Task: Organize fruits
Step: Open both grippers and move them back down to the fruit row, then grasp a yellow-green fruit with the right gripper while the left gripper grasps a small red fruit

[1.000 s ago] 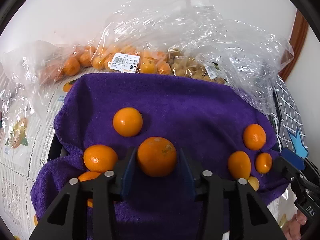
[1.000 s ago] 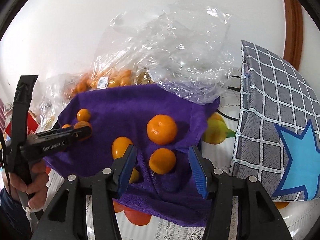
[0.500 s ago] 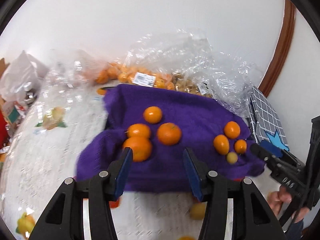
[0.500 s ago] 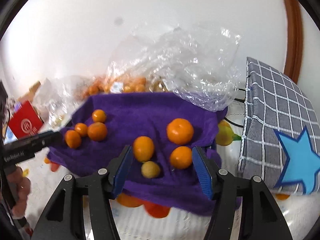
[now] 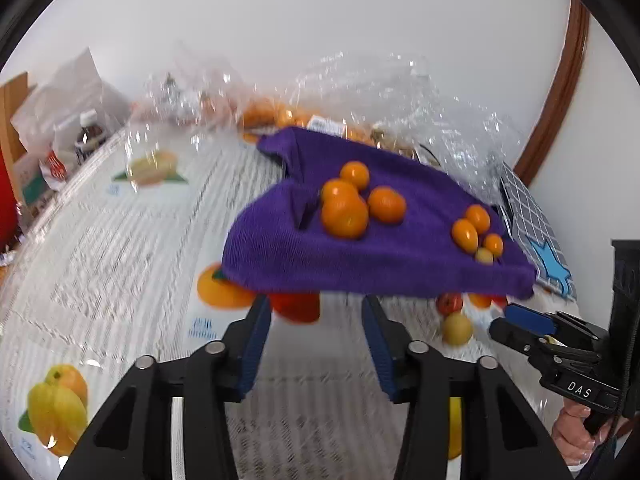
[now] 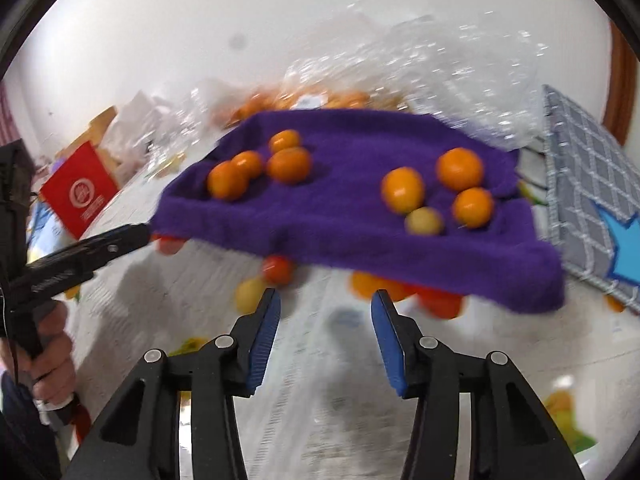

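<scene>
A purple towel (image 5: 360, 256) covers a raised tray, also in the right wrist view (image 6: 344, 208). On it lie two groups of oranges: a left cluster (image 5: 345, 215) (image 6: 289, 165) and a right cluster (image 5: 466, 234) (image 6: 459, 169) with a small yellowish fruit (image 6: 423, 221). My left gripper (image 5: 316, 320) is open and empty, in front of the towel's near edge. My right gripper (image 6: 325, 312) is open and empty, also short of the towel. Both views are blurred by motion.
Clear plastic bags of oranges (image 5: 280, 116) lie behind the towel. A grey checked cloth with a blue star (image 6: 592, 208) lies at right. A red box (image 6: 78, 194) and bottles (image 5: 90, 140) stand at far left. The tablecloth (image 5: 120, 240) has printed fruit.
Both grippers have pulled back and away from the towel. The orange that sat between my left fingers now lies on the towel in the left cluster.
</scene>
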`<state>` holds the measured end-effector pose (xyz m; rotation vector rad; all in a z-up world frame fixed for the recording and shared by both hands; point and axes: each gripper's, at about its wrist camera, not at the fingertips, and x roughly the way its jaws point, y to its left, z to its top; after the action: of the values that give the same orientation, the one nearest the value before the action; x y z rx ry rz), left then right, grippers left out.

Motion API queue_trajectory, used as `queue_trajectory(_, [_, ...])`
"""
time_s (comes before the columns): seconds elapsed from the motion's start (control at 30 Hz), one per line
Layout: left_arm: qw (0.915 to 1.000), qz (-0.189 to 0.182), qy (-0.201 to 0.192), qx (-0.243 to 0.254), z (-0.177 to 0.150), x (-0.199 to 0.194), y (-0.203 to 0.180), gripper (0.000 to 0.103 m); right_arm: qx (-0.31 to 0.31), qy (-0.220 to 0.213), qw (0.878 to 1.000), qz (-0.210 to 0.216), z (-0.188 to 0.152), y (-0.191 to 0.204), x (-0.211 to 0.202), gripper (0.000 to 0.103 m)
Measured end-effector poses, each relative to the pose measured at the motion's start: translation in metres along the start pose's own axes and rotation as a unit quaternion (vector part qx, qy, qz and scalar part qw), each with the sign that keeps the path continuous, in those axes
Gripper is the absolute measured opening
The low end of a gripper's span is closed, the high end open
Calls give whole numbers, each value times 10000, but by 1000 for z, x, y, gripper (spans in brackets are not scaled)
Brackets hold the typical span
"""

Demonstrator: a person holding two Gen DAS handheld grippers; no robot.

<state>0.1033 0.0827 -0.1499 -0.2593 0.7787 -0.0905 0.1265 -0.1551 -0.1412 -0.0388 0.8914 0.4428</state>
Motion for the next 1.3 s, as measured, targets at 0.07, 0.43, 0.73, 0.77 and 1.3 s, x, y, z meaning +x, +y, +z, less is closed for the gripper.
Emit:
queue_trajectory(0.07, [10000, -7, 60, -78, -4, 0, 7, 37, -53, 184, 9997, 182, -3, 11, 8, 48])
queue_trajectory(0.43, [9986, -126, -78, -502, -9, -8, 21, 36, -242, 286, 9993, 83, 0, 32, 35, 27])
queue_trajectory(0.73, [9990, -404, 74, -202, -11, -4, 4, 36, -302, -151, 9993, -166, -17, -3, -8, 27])
queue_trajectory(0.77, [9991, -394, 128, -113, -12, -2, -2, 36, -220, -167, 9993, -235, -19, -14, -12, 27])
queue_trajectory(1.3, [9825, -1051, 873, 1266, -18, 58, -155, 36, 889, -513, 9934, -506, -43, -115, -50, 27])
